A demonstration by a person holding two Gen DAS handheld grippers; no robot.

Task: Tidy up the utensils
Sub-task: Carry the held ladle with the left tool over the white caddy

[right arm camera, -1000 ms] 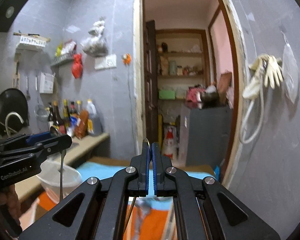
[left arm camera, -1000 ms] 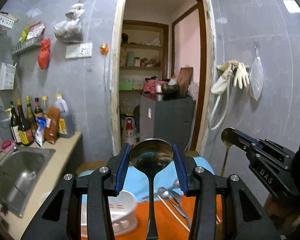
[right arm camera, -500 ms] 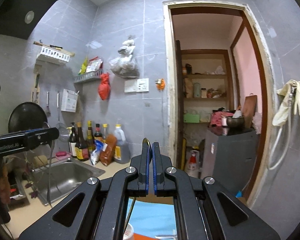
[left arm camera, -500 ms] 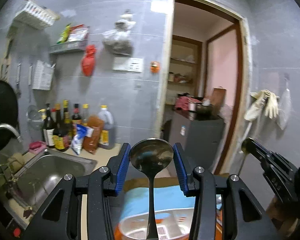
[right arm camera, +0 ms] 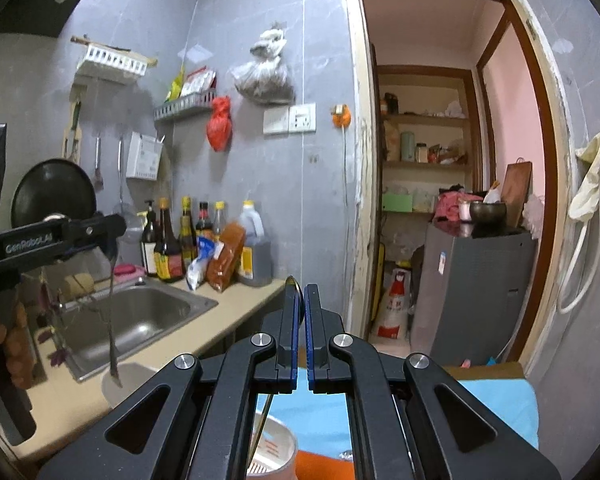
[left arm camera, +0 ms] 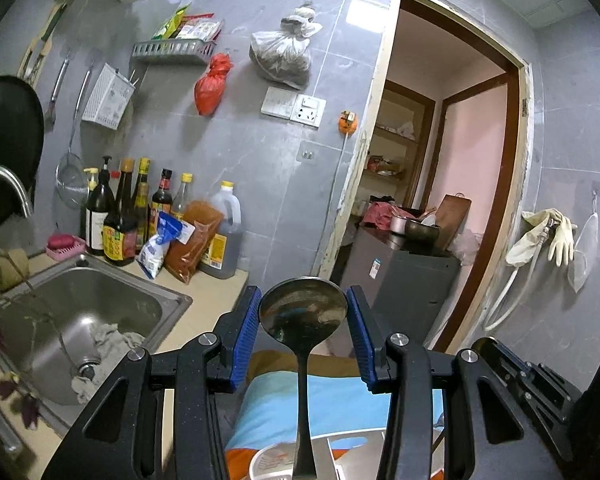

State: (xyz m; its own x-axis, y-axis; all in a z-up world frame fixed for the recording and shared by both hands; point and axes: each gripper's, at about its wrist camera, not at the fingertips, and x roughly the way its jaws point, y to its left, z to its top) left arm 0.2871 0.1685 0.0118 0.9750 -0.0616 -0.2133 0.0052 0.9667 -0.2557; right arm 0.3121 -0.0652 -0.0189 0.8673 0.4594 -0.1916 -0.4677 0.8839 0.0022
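Observation:
My left gripper is shut on the bowl of a large steel spoon; its handle hangs down toward a white utensil holder at the bottom edge. From the right wrist view the left gripper is high at the left, with the spoon handle dangling over the sink. My right gripper is shut edge-on on a second, gold-tinted spoon, whose thin handle hangs toward the white holder. The right gripper's body shows at the lower right.
A steel sink with a rag lies left on a beige counter. Sauce bottles and bags stand behind it. A blue and orange cloth covers the surface below. A doorway and a grey cabinet lie ahead.
Both grippers have tilted upward with their spoons still held; the view has swung from the cloth and loose utensils up and left to the wall, sink and shelves.

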